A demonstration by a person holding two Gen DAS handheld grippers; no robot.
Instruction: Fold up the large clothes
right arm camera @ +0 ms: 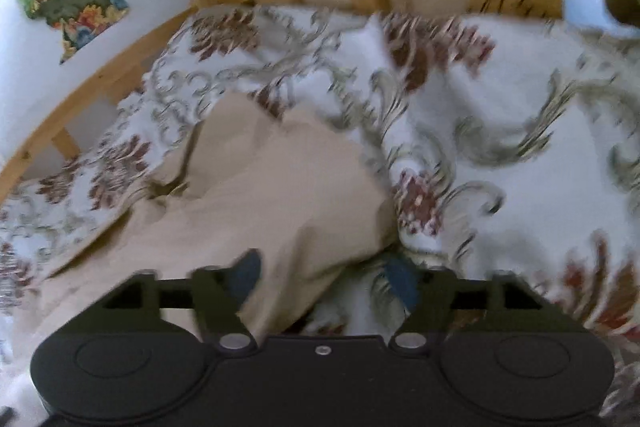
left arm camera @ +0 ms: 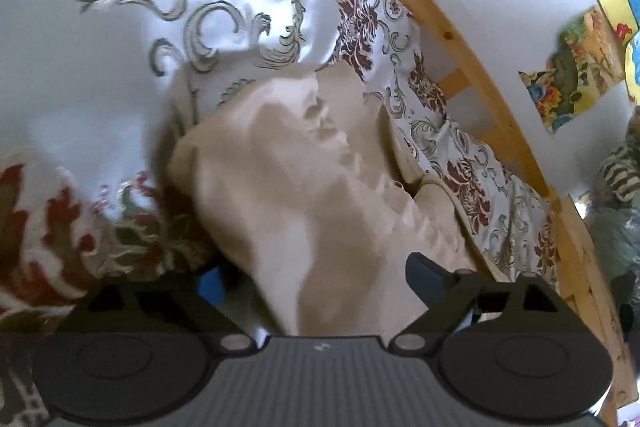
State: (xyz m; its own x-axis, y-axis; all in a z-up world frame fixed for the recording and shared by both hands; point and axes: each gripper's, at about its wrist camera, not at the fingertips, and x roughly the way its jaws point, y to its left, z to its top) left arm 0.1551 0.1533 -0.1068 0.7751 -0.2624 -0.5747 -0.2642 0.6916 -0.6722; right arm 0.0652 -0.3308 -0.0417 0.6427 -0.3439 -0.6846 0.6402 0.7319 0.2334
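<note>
Left wrist view: left claw (left arm camera: 316, 277) wide open over crumpled beige cloth garment (left arm camera: 280, 163); right claw (right arm camera: 324, 277) open, holding nothing; flowery white bedspread (right arm camera: 520, 115) underneath.

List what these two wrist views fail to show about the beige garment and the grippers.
- Beige garment: left wrist view, near end hidden behind the gripper body; type unclear.
- Left gripper: its left finger is buried under cloth.
- Right gripper: right wrist view, motion blur; whether the pads touch the cloth is unclear.
</note>
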